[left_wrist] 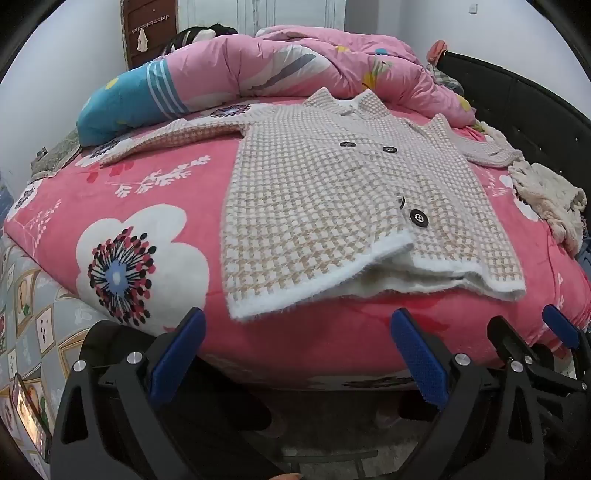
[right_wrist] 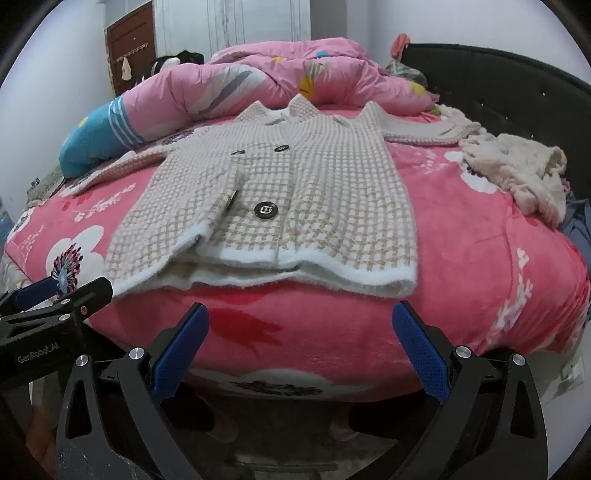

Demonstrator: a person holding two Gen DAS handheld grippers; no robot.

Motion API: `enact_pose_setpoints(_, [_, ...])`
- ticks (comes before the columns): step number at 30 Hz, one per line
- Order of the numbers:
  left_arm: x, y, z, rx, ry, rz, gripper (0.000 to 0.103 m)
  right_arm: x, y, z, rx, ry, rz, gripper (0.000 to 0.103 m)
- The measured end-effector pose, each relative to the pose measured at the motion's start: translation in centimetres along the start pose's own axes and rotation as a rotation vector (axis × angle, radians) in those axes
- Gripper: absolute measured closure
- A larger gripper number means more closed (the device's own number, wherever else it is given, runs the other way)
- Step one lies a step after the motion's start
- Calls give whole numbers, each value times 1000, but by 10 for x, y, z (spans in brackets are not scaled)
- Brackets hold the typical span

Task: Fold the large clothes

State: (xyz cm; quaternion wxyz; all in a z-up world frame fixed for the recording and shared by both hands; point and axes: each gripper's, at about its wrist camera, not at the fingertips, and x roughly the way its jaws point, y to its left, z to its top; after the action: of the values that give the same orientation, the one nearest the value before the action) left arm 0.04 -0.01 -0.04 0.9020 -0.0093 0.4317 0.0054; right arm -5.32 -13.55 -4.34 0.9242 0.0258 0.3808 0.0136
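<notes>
A beige and white checked knit coat with black buttons lies flat on the pink flowered bed, front up, both sleeves spread to the sides, hem toward me. It also shows in the right wrist view. My left gripper is open and empty, just short of the hem at the bed's near edge. My right gripper is open and empty, below the hem's middle. The right gripper also shows at the right of the left wrist view; the left one shows at the left of the right wrist view.
A rolled pink and blue quilt lies across the back of the bed. A cream fluffy garment sits at the right edge beside the black headboard. A brown door stands at the back left.
</notes>
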Motion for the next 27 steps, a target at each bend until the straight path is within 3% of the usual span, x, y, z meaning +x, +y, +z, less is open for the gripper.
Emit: enact_pose_setpoints(27, [-1, 4, 2, -10, -12, 6, 5, -16, 22, 13, -2, -3, -11, 8])
